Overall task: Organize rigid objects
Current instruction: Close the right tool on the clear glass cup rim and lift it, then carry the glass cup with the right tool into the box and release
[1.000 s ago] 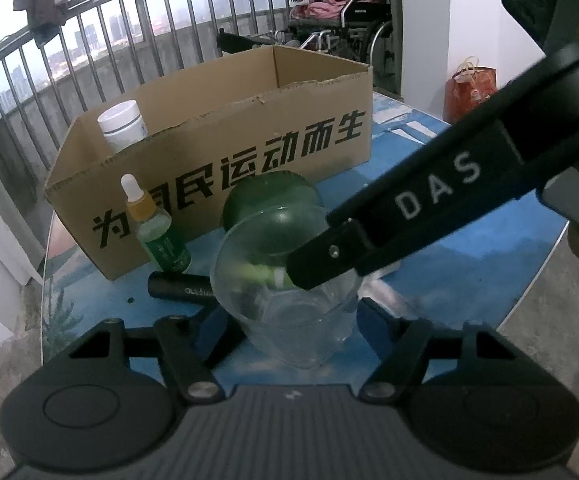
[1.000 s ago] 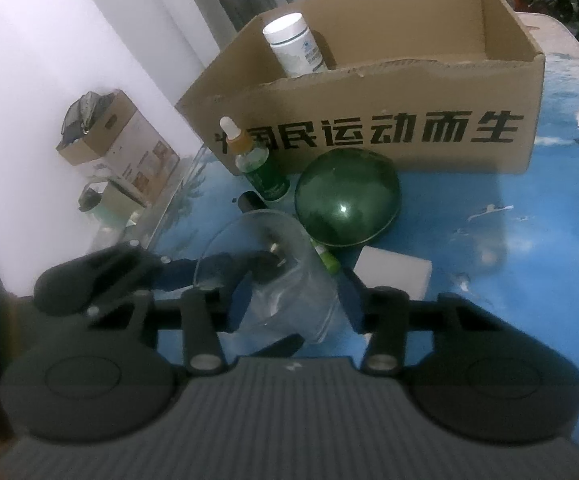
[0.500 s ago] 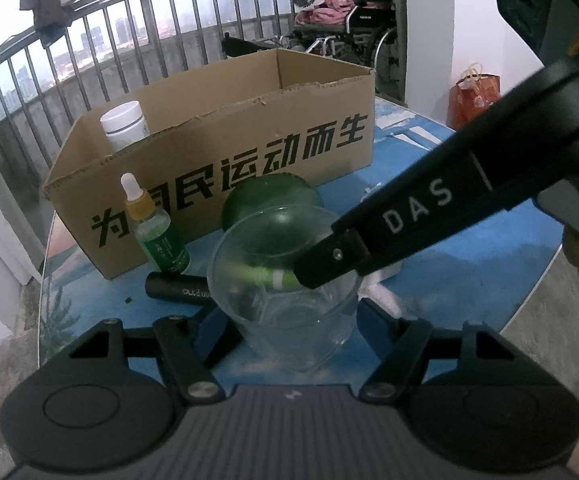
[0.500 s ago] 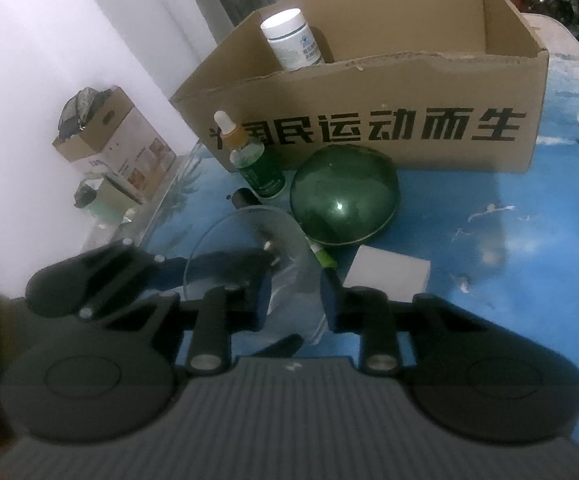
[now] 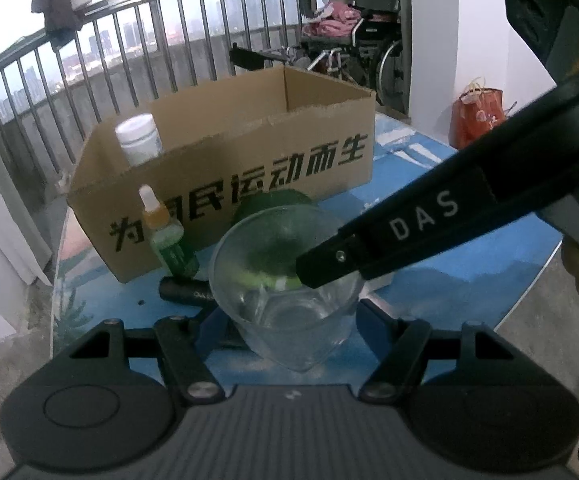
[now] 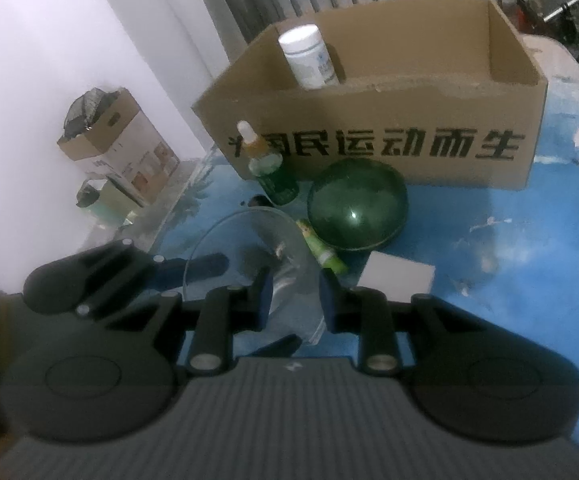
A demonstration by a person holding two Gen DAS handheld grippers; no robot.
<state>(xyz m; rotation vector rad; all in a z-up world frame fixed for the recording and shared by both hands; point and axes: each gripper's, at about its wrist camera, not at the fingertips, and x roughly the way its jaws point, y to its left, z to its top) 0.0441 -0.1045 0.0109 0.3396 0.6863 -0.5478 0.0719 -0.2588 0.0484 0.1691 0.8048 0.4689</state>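
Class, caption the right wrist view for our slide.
Right gripper closing on a clear cup before a cardboard box.

You're looking at a clear, smooth plastic cup [image 5: 289,280] beside a glossy dark-green bowl [image 6: 356,205] turned upside down, which throws back a bright highlight. Behind them your matt brown cardboard box [image 6: 389,136] has a rough torn top edge, and a smooth white plastic bottle [image 6: 308,60] stands inside it. The gripper bodies look like matt black plastic, ribbed on top, with small shiny metal pins.
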